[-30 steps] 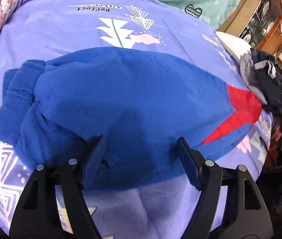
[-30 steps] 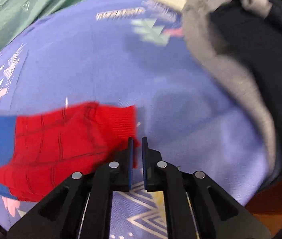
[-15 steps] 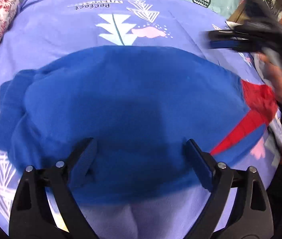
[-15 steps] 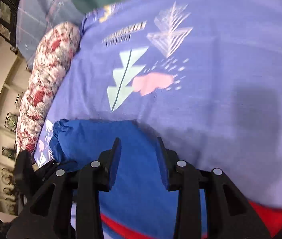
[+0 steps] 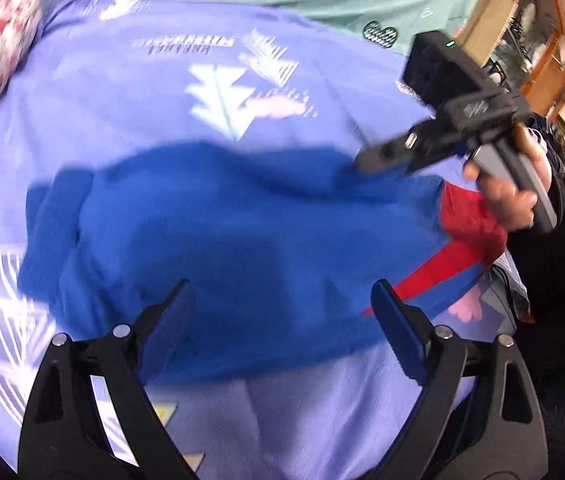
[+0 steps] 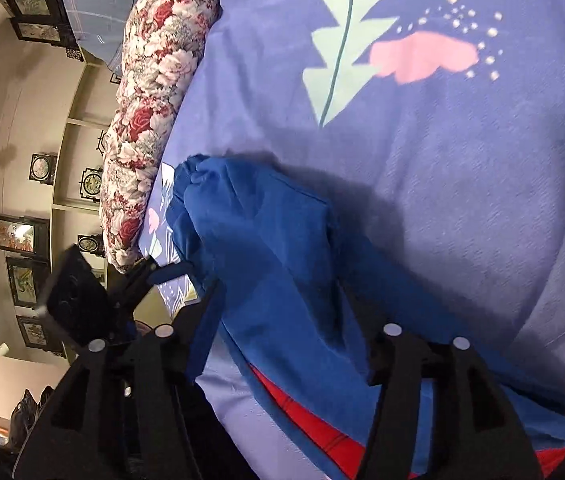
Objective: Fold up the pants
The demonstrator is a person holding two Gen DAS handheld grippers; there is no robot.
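Left wrist view: the camera sits behind the left gripper (image 5: 278, 316), looking steeply down along its two fingers onto the blue pants (image 5: 242, 248) spread just ahead of the tongs on the purple bedspread (image 5: 122, 112). The image is motion-blurred, so distant detail is uncertain. The right gripper (image 5: 366, 164) enters beyond the tongs, to their right.

Right wrist view: the camera sits behind the right gripper (image 6: 282, 320), close above the pants (image 6: 282, 248), facing along them toward a floral bolster (image 6: 150, 92). The left gripper (image 6: 162, 274) appears left of the tongs.

Both views share the pants, bedspread and bolster.
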